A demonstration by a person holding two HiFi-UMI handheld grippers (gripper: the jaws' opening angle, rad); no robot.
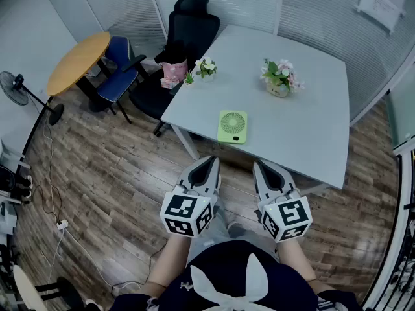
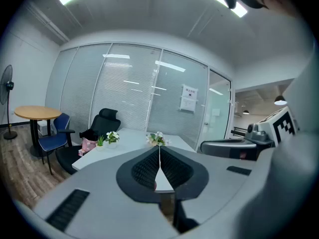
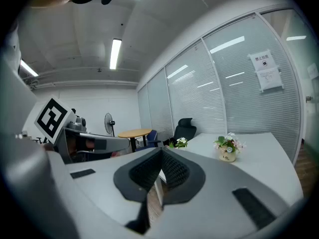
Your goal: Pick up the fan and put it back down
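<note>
A small green desk fan [image 1: 233,126] lies flat near the front edge of the pale grey table [image 1: 311,102] in the head view. My left gripper [image 1: 211,161] and my right gripper [image 1: 260,166] hover side by side over the wooden floor, short of the table edge and apart from the fan. Both are shut with nothing between their jaws. In the left gripper view the closed left gripper [image 2: 159,148] points at the table; in the right gripper view the shut right gripper [image 3: 160,152] does the same. The fan is hidden in both gripper views.
Two small flower pots [image 1: 207,69] [image 1: 280,76] stand on the table's far half. A black office chair [image 1: 185,31] with a pink bag [image 1: 173,72] sits at the table's left. A round wooden table [image 1: 79,60], a blue chair [image 1: 120,76] and a standing floor fan [image 1: 19,91] lie further left.
</note>
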